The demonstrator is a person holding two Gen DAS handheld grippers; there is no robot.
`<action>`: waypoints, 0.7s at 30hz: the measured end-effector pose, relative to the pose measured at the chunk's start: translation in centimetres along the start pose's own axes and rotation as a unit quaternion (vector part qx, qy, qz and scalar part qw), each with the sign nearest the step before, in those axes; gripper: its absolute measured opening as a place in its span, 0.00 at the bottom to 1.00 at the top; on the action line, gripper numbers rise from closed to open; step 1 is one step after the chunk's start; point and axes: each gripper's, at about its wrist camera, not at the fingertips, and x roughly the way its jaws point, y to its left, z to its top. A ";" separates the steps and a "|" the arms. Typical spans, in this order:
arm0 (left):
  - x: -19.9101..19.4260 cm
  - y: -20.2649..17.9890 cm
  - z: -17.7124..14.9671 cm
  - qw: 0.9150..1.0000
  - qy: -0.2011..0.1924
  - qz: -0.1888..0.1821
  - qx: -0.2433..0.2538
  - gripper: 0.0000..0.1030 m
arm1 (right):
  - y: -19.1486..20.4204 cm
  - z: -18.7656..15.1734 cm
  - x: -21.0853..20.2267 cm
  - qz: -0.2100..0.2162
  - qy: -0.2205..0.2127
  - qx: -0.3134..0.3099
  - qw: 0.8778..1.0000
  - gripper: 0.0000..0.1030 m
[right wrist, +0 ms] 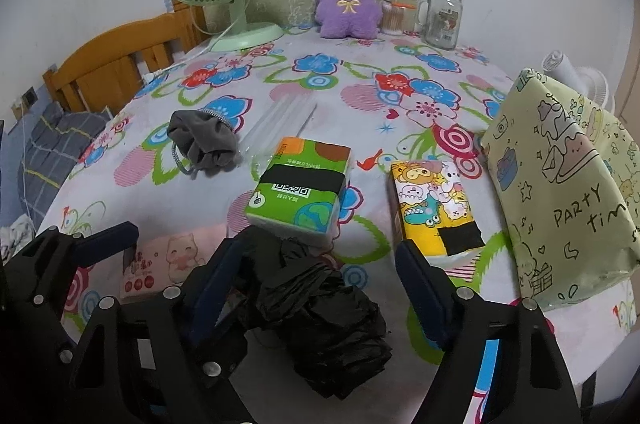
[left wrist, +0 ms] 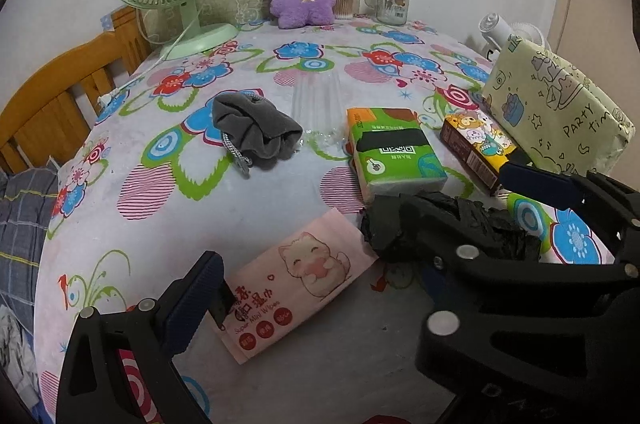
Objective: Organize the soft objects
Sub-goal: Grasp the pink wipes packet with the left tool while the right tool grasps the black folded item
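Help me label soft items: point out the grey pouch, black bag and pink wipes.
grey pouch (left wrist: 256, 132): left wrist view, middle of its fabric.
black bag (right wrist: 328, 320): right wrist view, crumpled middle.
pink wipes (left wrist: 300, 276): left wrist view, cat picture.

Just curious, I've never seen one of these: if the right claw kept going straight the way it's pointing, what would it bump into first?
Most likely the crumpled black plastic bag, lying between the open right claw fingers; depth is uncertain.
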 end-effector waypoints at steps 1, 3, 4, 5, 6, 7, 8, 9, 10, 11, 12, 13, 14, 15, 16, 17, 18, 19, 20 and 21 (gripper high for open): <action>0.0 -0.1 0.0 1.000 0.000 0.000 0.001 0.98 | 0.0 0.0 0.1 0.003 0.003 -0.001 1.000 0.75; 0.1 -0.1 0.0 1.000 0.002 0.001 0.002 0.98 | 0.2 0.0 0.3 0.011 0.009 0.000 1.000 0.68; 0.1 -0.1 -0.1 1.000 0.003 0.001 0.002 0.98 | 0.2 -0.1 0.4 0.017 0.012 0.001 1.000 0.66; 0.2 -0.1 -0.1 1.000 0.003 0.002 0.003 0.98 | 0.3 -0.2 0.6 0.026 0.019 0.003 0.999 0.60; 0.3 -0.2 -0.1 1.000 0.004 0.003 0.005 0.98 | 0.4 -0.3 0.6 0.032 0.022 0.003 0.999 0.56; 0.3 -0.3 -0.2 1.000 0.005 0.006 0.009 0.98 | 0.5 -0.3 0.7 0.033 0.022 0.002 0.999 0.54; 0.4 -0.3 -0.2 1.000 0.004 0.009 0.012 0.98 | 0.6 -0.3 0.7 0.037 0.021 -0.003 0.999 0.50; 0.4 -0.4 -0.3 1.000 0.004 0.011 0.015 0.98 | 0.7 -0.3 0.7 0.039 0.021 -0.007 0.999 0.47; 0.4 -0.5 -0.3 1.000 0.004 0.014 0.017 0.98 | 0.8 -0.4 0.7 0.039 0.021 -0.011 0.999 0.45; 0.5 -0.5 -0.4 1.000 0.004 0.016 0.019 0.98 | 0.9 -0.4 0.7 0.039 0.022 -0.014 0.999 0.42; 0.5 -0.5 -0.4 1.000 0.005 0.015 0.020 0.98 | 1.0 -0.3 0.7 0.039 0.021 -0.016 0.999 0.40; 0.5 -0.5 -0.4 1.000 0.005 0.015 0.020 0.98 | 1.0 -0.3 0.7 0.038 0.020 -0.017 0.999 0.39; 0.5 -0.4 -0.4 1.000 0.005 0.015 0.020 0.98 | 1.1 -0.3 0.6 0.035 0.017 -0.019 0.999 0.37; 0.5 -0.5 -0.4 1.000 0.005 0.016 0.019 0.98 | 1.1 -0.2 0.5 0.034 0.016 -0.020 0.999 0.35; 0.6 -0.4 -0.4 1.000 0.005 0.018 0.018 0.98 | 1.2 -0.2 0.4 0.032 0.013 -0.023 0.999 0.35; 0.6 -0.3 -0.3 1.000 0.005 0.019 0.016 0.99 | 1.3 -0.2 0.2 0.031 0.009 -0.023 0.999 0.34; 0.7 -0.2 -0.3 1.000 0.007 0.019 0.012 0.99 | 1.3 -0.1 0.0 0.031 0.006 -0.024 0.999 0.34; 0.8 0.1 -0.3 1.000 0.011 0.020 0.005 0.99 | 1.3 0.0 -0.2 0.031 0.002 -0.025 0.999 0.34; 0.9 0.4 -0.3 1.000 0.013 0.018 -0.001 0.98 | 1.3 0.1 -0.5 0.029 -0.003 -0.025 0.999 0.34; 1.0 0.7 -0.2 1.000 0.014 0.015 -0.008 0.96 | 1.4 0.3 -0.6 0.025 -0.006 -0.027 0.999 0.34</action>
